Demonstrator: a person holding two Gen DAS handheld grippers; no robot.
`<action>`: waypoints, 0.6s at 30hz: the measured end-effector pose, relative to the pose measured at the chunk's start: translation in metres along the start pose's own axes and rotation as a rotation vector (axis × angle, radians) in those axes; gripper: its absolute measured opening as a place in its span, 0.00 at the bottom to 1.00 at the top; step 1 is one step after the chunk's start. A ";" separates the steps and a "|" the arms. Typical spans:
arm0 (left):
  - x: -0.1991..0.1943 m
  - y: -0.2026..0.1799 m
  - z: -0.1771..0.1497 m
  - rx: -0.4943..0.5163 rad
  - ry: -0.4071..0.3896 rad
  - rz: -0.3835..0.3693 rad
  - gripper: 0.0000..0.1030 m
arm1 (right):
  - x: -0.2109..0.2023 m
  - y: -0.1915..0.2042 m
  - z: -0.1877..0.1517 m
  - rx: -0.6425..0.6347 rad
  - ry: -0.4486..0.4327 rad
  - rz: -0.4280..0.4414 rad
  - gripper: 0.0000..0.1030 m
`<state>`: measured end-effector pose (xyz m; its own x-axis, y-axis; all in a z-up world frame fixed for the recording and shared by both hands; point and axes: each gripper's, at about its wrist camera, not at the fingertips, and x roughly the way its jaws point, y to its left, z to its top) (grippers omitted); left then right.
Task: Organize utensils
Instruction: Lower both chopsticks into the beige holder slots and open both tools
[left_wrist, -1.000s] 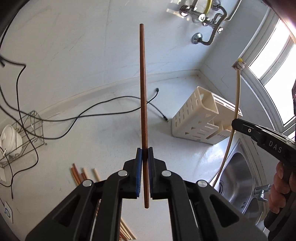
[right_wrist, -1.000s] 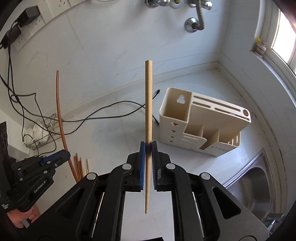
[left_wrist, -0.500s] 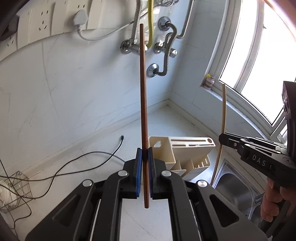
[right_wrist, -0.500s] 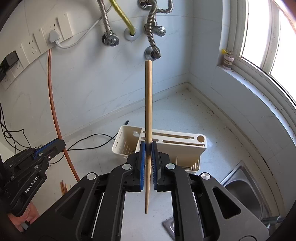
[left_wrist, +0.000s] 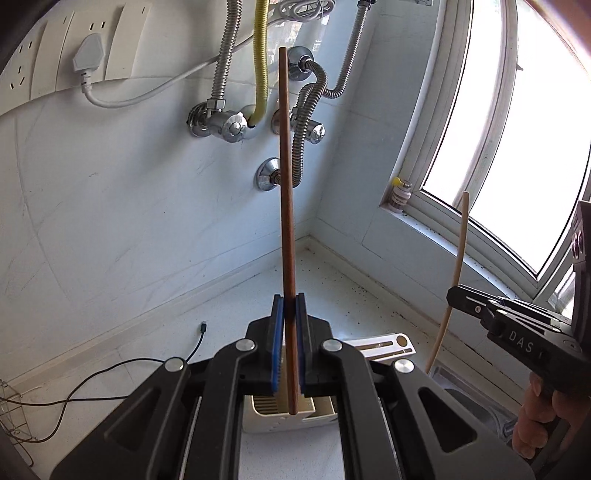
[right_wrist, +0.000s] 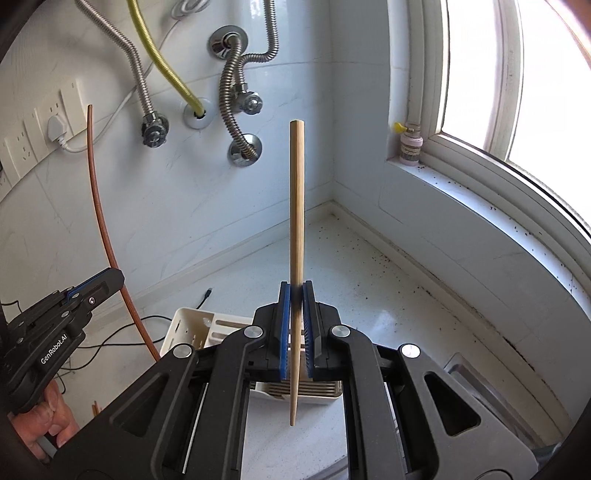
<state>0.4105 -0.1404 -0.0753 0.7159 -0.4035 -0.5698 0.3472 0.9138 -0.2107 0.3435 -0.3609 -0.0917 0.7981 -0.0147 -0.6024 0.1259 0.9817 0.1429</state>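
Quick count: two chopsticks up in the air, one per gripper. The left gripper (left_wrist: 289, 306) has its blue-padded jaws pinched tight on a dark reddish-brown wooden chopstick (left_wrist: 286, 206), which stands nearly upright, most of it poking up past the pads and a short end sticking out below them. The right gripper (right_wrist: 296, 295) is clamped the same way on a pale bamboo chopstick (right_wrist: 296, 221), thick end up, pointed tip hanging down below the pads.

There's one cream plastic utensil holder with slots and compartments (right_wrist: 192, 328) sitting on the white speckled countertop (right_wrist: 369, 295). In both wrist views it's mostly hidden behind the gripper bodies, just below the chopstick ends. Neither stick is touching it as far as I can tell.

A couple more brown chopsticks (right_wrist: 95, 408) peek out at the lower left in the right view, lying on the counter. I can't count them properly, only the ends show.

Pose-wise: both grippers are angled down toward the counter corner and sit side by side, each one showing up at the edge of the other's camera. A hand (left_wrist: 535, 417) wraps the right gripper's handle, and another hand (right_wrist: 44, 428) holds the left one.

Background stuff: three corrugated metal hoses (left_wrist: 306, 122) and one yellow hose (left_wrist: 260, 55) on the wall, a white plug (left_wrist: 87, 59) in a socket strip, a thin black cable (left_wrist: 110, 373) across the counter, and one small bottle with a yellow cap (right_wrist: 410, 142) on the window sill.
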 end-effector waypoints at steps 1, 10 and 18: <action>0.004 0.002 0.000 -0.004 0.000 -0.006 0.06 | 0.003 -0.005 0.000 0.010 -0.009 -0.006 0.06; 0.038 0.010 -0.017 0.015 0.007 -0.013 0.06 | 0.029 -0.039 -0.004 0.097 -0.045 -0.029 0.06; 0.052 0.013 -0.035 0.011 0.039 -0.019 0.06 | 0.044 -0.040 -0.010 0.098 -0.036 -0.041 0.06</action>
<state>0.4309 -0.1479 -0.1353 0.6846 -0.4188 -0.5966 0.3678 0.9051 -0.2133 0.3681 -0.3986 -0.1317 0.8116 -0.0632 -0.5808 0.2146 0.9569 0.1957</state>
